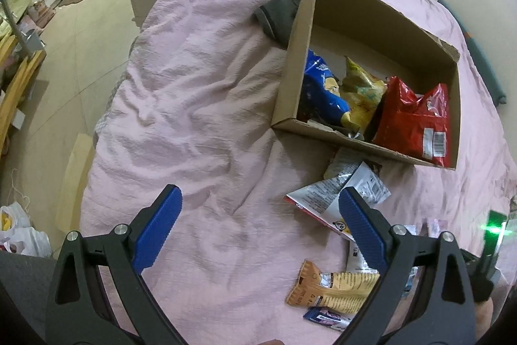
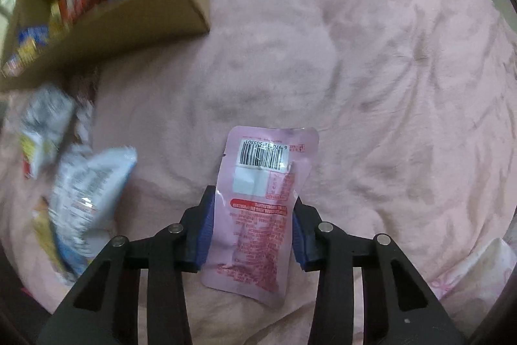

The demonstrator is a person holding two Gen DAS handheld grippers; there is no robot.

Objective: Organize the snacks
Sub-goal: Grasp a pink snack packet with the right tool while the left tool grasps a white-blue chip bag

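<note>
Right tool (image 2: 250,228) clamping pink pouch (image 2: 261,202)

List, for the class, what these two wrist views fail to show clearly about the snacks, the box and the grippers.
- Right wrist view: the packets in the cardboard box are motion-blurred; print unreadable.
- Right wrist view: the pink pouch sits between the right gripper pads, its sides hidden by them.
- Left wrist view: the small blue packet is partly covered by the open left gripper.
- Left wrist view: the box floor is hidden under bags.
</note>
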